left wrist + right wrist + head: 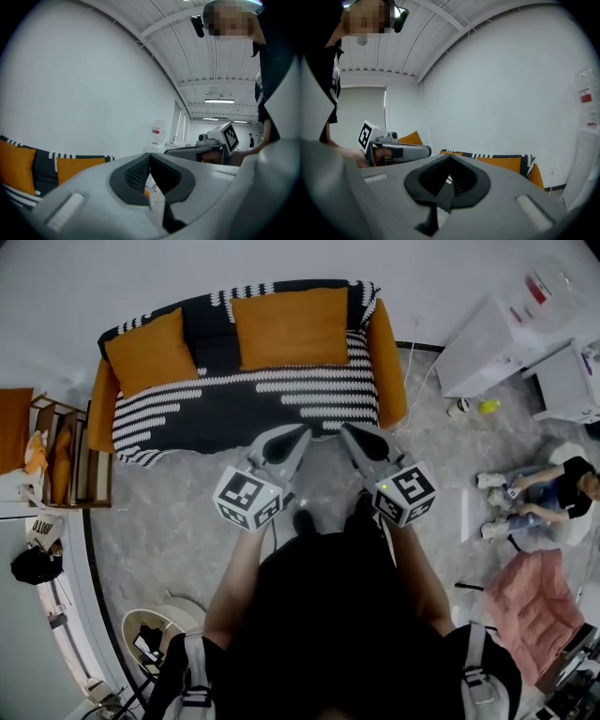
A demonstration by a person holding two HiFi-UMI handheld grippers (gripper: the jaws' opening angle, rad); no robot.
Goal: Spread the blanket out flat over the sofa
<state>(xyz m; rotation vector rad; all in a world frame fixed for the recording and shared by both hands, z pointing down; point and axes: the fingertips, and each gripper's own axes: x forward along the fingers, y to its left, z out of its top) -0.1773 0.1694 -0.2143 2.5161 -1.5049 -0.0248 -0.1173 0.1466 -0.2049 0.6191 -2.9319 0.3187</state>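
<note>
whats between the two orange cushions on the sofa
Only a strip of the black-and-white blanket shows between the left cushion and the right cushion, in the head view.

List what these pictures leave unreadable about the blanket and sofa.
- Head view: middle front edge of the blanket, covered by the left tool and right tool.
- Head view: the space behind the sofa, hidden by its own backrest.
- Both gripper views: sofa seat, hidden by each tool's own body.
</note>
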